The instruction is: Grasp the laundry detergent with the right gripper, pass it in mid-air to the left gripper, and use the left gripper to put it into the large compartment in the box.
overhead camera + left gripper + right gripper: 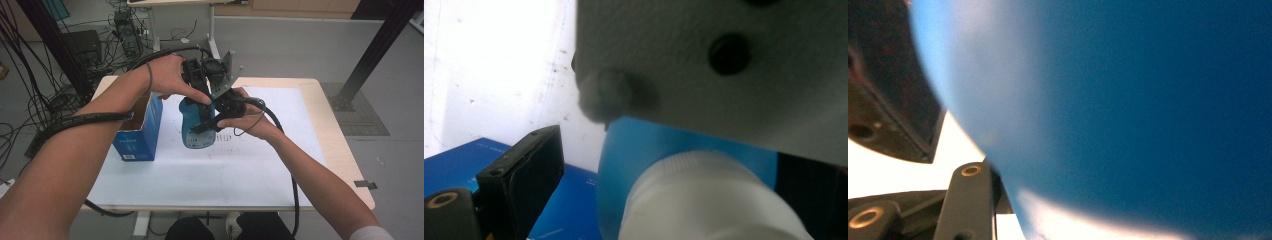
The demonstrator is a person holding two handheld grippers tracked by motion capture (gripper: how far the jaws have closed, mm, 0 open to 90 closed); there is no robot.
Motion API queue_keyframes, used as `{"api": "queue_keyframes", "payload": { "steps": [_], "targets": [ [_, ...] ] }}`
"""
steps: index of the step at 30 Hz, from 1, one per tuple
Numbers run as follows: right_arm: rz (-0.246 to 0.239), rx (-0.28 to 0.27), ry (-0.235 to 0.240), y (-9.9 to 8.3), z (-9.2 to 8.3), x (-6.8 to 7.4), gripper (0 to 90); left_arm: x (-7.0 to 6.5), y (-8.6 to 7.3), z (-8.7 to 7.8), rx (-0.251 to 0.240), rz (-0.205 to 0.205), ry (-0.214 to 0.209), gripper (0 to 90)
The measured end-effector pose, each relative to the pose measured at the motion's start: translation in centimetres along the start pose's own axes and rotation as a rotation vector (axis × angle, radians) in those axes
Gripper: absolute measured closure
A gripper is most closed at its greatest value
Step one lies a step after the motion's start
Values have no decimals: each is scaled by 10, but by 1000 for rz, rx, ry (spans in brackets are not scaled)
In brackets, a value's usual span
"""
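Bottle stands mid-table beside the blue box, right tool clamped on its body, left tool's grip unclear.

A lab or test workspace is showing here: tangled cables are lying across a bare grey floor (beside electronics boxes), and black frame struts are flanking a paper-covered table.

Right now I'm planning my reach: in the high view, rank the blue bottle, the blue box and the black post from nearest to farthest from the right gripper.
1. Blue bottle, in the right gripper.
2. Blue box, left of the bottle.
3. Black post, far right, off the table.
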State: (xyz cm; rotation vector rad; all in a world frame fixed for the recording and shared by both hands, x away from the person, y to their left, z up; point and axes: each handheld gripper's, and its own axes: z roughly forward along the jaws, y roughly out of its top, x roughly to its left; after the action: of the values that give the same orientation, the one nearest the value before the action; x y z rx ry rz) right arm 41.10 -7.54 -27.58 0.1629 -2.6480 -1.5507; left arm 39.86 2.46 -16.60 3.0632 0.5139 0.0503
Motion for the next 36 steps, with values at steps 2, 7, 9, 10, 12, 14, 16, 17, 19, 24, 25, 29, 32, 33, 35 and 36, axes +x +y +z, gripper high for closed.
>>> {"api": "queue_keyframes", "payload": {
  "steps": [2,7,9,10,12,14,16,17,19,24,25,29,32,33,35,36],
  "targets": [
    [-2,2,1,0,0,0,444,0,1,0,4,5,1,66],
    [-2,-1,1,0,0,0,444,0,1,0,3,7,1,67],
    [-2,-1,3,0,1,0,444,0,1,-1,1,6,1,67],
    [-2,0,3,0,1,0,444,0,1,-1,0,6,3,68],
    [-4,1,3,0,1,0,444,0,1,-2,5,7,-1,69],
    [-2,-1,2,0,0,0,444,0,1,-2,6,7,1,69],
    [-2,-1,1,0,0,0,444,0,1,-1,-1,9,2,69],
    [-2,-2,1,0,0,0,444,0,1,0,0,9,0,69],
    [-1,-2,1,0,0,0,444,0,2,0,-3,9,0,69],
    [-3,2,1,0,0,0,444,1,1,-1,-4,7,-5,69],
    [-4,1,1,0,0,0,444,1,0,-1,-6,6,-3,71],
    [-4,-3,0,1,1,0,443,1,0,-2,-7,6,0,71],
    [-3,-6,0,1,1,0,444,1,0,-2,-6,5,2,72],
    [-8,-3,1,1,1,0,443,1,1,-2,-3,2,0,72],
    [-6,-1,5,0,1,0,443,1,1,-1,-1,6,1,72],
    [-5,-1,5,0,1,0,443,1,2,-2,4,8,0,72]
  ]
}}
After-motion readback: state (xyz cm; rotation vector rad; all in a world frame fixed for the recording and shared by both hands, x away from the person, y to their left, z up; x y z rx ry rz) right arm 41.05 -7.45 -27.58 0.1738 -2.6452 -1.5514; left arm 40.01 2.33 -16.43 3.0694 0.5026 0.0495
